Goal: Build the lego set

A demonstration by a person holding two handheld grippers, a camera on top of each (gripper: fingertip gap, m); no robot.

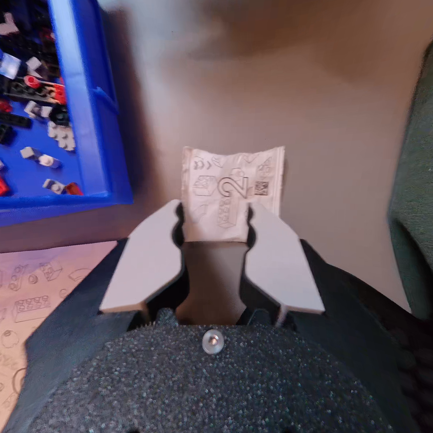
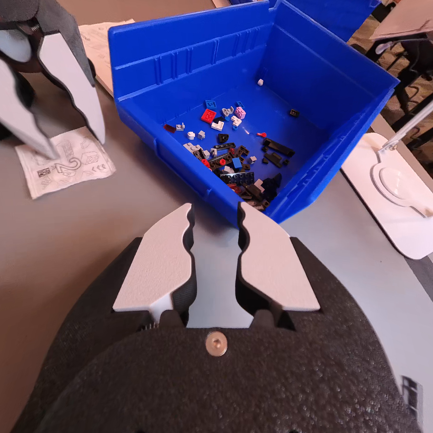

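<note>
My left fingers point(image 1: 214, 210) are hovering parted, seemingly just above the flat paper packet point(image 1: 234, 187) lying ahead; right fingers point(image 2: 215, 210) gaping, holding nothing, farther off.

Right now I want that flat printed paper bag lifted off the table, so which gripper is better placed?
Left. The left gripper is open right over the paper bag; the right gripper is open by the blue bin, away from it.

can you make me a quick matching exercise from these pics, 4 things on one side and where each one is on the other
Things:
1. paper packet
2. small bricks
3. left gripper
4. white flat plate

Places:
A. inside the blue bin
B. on the table, right of the bin
C. flat on the table, left of the bin
D. jaws open, over the packet

Pairs: 1-C, 2-A, 3-D, 4-B
</note>
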